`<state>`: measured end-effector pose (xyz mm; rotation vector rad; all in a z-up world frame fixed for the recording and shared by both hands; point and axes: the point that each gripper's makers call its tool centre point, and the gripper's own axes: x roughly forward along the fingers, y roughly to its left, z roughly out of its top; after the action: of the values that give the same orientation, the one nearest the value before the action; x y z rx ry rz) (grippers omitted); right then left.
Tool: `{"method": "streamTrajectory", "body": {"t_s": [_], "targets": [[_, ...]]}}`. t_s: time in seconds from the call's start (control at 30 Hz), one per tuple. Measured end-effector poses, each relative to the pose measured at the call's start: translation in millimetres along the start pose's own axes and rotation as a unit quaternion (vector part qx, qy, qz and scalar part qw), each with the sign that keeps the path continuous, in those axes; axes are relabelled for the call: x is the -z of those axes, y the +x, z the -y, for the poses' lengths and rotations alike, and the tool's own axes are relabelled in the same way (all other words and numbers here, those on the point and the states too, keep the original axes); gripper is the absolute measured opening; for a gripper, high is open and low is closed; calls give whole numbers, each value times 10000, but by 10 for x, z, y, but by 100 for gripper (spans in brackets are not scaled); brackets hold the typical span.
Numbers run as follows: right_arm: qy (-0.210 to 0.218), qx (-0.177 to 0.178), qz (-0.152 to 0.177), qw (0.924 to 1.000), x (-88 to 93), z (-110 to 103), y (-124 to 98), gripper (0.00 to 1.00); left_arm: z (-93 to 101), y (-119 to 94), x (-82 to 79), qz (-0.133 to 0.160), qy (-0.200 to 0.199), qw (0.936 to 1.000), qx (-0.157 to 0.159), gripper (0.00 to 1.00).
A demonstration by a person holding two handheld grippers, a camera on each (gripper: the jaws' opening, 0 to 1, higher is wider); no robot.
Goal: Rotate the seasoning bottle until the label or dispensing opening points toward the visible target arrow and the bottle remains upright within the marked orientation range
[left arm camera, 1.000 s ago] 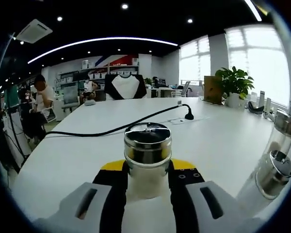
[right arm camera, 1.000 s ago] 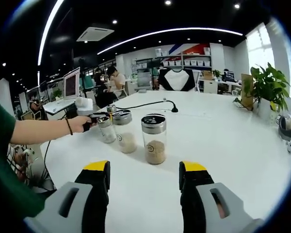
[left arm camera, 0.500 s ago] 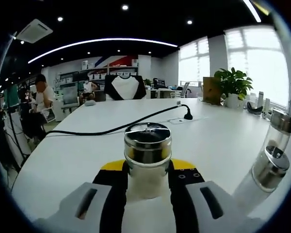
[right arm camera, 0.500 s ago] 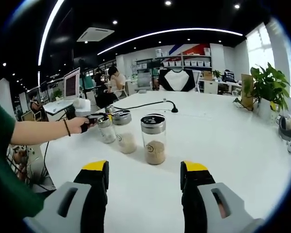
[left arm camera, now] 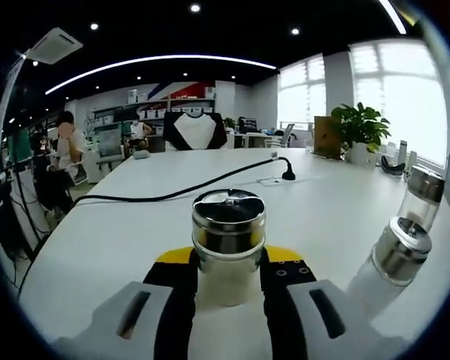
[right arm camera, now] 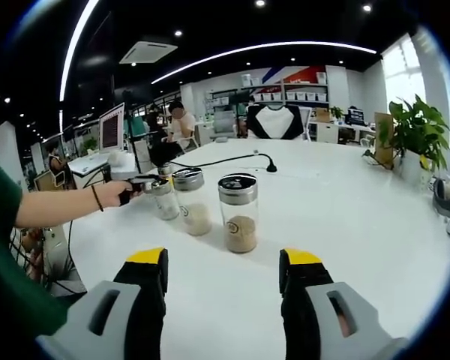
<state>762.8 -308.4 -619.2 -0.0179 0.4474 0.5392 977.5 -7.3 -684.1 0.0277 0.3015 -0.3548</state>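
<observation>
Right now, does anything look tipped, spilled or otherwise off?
Nothing spilled. All three steel-lidded glass seasoning bottles stand upright on the white table, the nearest apart from the others. No target arrow is visible.

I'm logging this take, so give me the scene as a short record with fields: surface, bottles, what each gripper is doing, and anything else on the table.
surface: white table
bottles: three seasoning bottles in a row, nearest bottle, middle bottle, far bottle; all upright, metal lids
left gripper: shut on the far bottle
right gripper: open, holding nothing, short of the nearest bottle
other items: black cable, potted plant
target arrow: cannot tell
</observation>
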Motion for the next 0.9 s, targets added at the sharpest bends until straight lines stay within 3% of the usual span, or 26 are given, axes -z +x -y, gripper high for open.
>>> {"method": "streamTrajectory", "body": {"t_s": [0.9], "targets": [[82,-32,-6,10000,12,-23,37,64,283,-505,183,130,-17,9999,112,34]]}}
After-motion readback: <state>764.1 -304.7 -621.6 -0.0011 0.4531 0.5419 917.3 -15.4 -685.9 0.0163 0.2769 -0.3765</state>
